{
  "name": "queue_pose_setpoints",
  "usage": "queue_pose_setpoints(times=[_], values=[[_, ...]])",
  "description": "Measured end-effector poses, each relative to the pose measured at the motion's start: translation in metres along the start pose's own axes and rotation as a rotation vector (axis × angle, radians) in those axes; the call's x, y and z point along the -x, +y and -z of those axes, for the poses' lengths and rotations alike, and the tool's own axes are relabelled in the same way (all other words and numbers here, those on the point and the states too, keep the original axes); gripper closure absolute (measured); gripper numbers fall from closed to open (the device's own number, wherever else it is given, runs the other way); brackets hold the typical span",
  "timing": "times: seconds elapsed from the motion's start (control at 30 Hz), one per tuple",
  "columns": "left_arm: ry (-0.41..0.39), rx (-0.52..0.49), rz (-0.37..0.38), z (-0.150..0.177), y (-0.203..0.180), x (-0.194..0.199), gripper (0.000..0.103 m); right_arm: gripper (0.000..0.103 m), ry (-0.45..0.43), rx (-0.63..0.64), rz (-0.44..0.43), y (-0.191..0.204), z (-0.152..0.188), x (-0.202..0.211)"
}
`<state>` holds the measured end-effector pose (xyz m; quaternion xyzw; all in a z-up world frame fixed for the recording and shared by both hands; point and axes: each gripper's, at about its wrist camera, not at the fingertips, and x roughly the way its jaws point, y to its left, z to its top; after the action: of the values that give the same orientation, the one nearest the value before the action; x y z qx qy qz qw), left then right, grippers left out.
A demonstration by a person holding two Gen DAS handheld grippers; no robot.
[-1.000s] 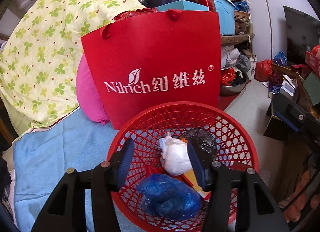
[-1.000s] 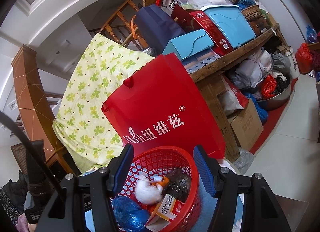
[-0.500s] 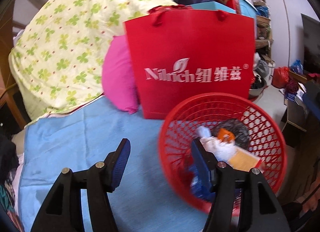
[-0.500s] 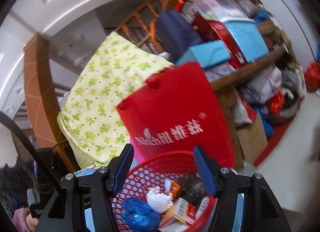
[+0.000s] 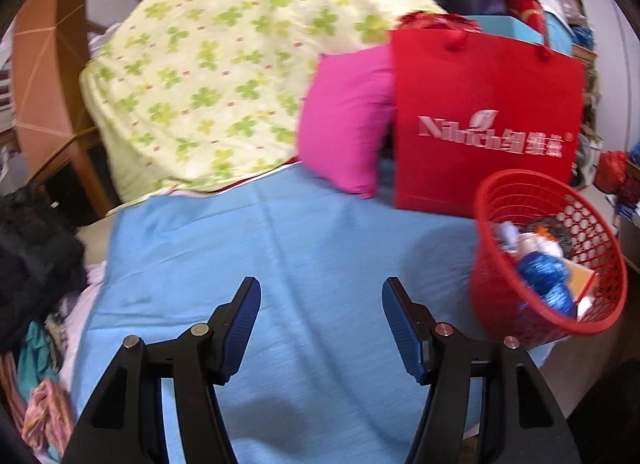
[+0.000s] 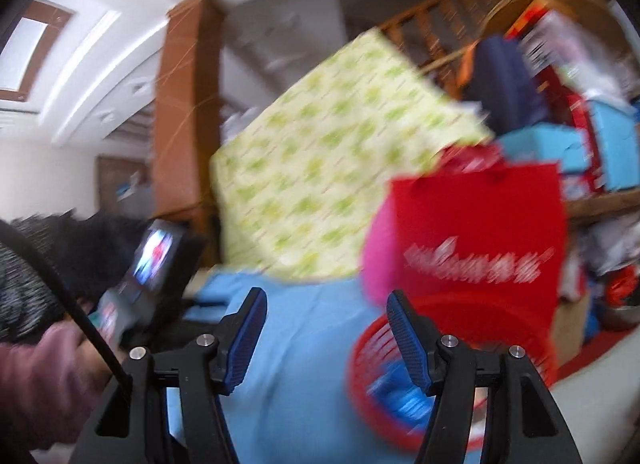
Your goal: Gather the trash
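A red mesh basket (image 5: 504, 200) stands at the right edge of a blue sheet (image 5: 304, 248). It holds a blue crumpled bag (image 5: 544, 276), a white wad (image 5: 536, 244), a black bag and a carton. My left gripper (image 5: 321, 300) is open and empty, above the sheet to the basket's left. My right gripper (image 6: 326, 312) is open and empty; its view is blurred and shows the basket (image 6: 372, 344) low on the right, behind its right finger.
A red paper bag (image 5: 484, 124) stands behind the basket, with a pink pillow (image 5: 344, 120) and a green-patterned quilt (image 5: 224, 76) to its left. Dark clothes (image 5: 36, 256) lie at the left. Cluttered shelves are behind.
Both grippers have swung left, away from over the basket. The basket has shifted from the centre to the right side of both views. Both stay open.
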<state>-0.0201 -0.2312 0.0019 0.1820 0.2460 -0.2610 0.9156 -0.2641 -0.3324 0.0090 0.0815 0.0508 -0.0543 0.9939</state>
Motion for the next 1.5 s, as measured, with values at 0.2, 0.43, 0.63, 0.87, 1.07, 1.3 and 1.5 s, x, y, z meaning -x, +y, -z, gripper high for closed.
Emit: queue_pose_setpoints(times=[0.2,0.43,0.63,0.87,1.07,1.3,1.5], values=[[0.038,0.080,-0.067,0.020,0.051,-0.001,0.038,0.037,0.452,-0.124,-0.186,0.024,0.065,-0.025],[0.059,0.196,-0.097,0.056,0.108,-0.014,0.038,0.037,1.113,-0.327,-0.061,0.020,0.239,-0.108],[0.102,0.235,-0.099,0.086,0.141,-0.037,0.038,0.037,1.395,-0.608,0.182,-0.012,0.377,-0.141],[0.113,0.203,-0.095,0.101,0.155,-0.032,0.038,0.037,1.261,-0.693,0.377,-0.031,0.463,-0.171],[0.169,0.184,-0.095,0.121,0.163,-0.037,0.038,0.037,1.228,-0.572,0.436,-0.035,0.491,-0.185],[0.211,0.216,-0.069,0.129,0.172,-0.041,0.038,0.032,1.182,-0.489,0.425,-0.022,0.505,-0.207],[0.240,0.233,-0.031,0.132,0.172,-0.045,0.038,0.031,1.190,-0.459,0.438,-0.017,0.521,-0.216]])
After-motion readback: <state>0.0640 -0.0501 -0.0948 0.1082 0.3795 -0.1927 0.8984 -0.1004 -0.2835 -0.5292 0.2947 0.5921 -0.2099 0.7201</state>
